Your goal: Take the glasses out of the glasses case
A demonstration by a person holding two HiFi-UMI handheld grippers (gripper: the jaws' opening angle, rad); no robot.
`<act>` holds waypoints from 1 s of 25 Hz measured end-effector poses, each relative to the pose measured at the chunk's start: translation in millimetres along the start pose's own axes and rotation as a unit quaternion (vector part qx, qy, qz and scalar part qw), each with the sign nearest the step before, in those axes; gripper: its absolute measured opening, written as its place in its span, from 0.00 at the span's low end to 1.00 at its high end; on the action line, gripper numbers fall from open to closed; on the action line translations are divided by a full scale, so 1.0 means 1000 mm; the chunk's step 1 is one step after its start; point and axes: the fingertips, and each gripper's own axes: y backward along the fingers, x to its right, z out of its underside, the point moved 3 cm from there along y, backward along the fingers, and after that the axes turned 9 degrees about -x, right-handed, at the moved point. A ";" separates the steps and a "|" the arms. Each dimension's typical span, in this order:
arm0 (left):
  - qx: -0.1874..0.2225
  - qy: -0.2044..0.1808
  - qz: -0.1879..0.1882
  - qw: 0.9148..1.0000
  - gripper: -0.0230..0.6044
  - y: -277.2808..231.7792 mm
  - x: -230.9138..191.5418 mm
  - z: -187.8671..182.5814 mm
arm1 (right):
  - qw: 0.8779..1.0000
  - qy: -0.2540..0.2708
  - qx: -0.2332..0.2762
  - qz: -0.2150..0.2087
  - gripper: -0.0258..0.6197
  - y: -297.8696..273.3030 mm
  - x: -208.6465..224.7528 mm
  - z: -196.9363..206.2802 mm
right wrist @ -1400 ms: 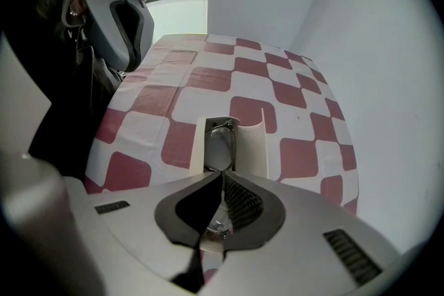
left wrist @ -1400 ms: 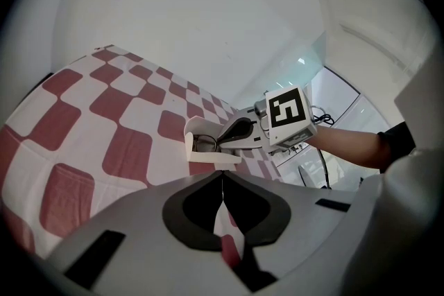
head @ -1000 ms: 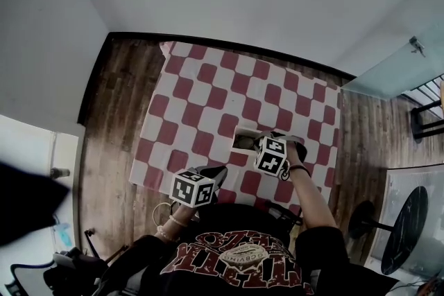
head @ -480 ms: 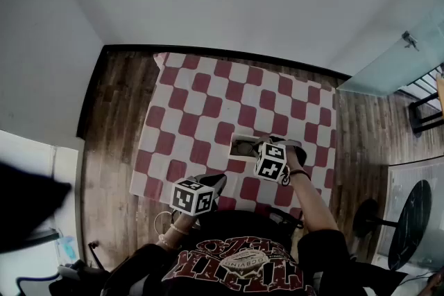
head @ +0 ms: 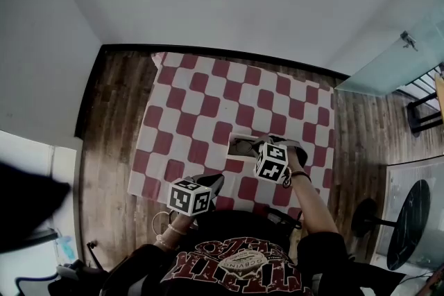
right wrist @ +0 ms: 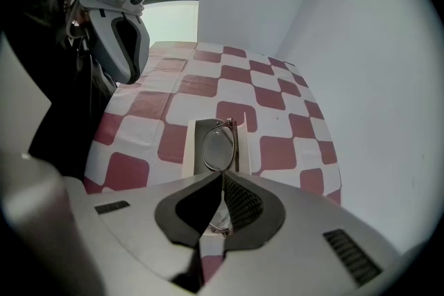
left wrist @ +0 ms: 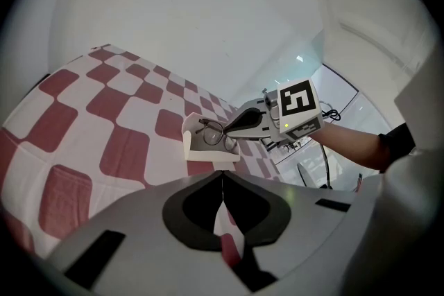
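A white glasses case lies open on the red-and-white checked tablecloth, near its front edge. In the right gripper view the thin-rimmed glasses stand on edge in the case, one lens just past the jaw tips. My right gripper is shut on the glasses' frame, part of which shows behind the jaws. From the left gripper view, the right gripper reaches into the case from the right. My left gripper is shut and empty, a little short of the case, at the table's front.
The table stands on a dark wooden floor against a white wall. A round black stool and a glass door are at the right. The person's body is close behind the table's front edge.
The right gripper stays at the case on the glasses. The left gripper has drifted slightly back toward the front edge. The head view has shifted a little.
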 end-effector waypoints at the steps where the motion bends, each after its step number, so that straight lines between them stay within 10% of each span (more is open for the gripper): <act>1: 0.000 -0.001 0.000 1.000 0.05 0.000 0.000 0.000 | 1.000 -0.001 0.000 0.001 0.09 0.001 0.000 0.000; 25: -0.008 0.009 0.006 1.000 0.05 -0.003 -0.003 0.005 | 1.000 -0.003 0.025 0.009 0.09 0.051 -0.009 -0.007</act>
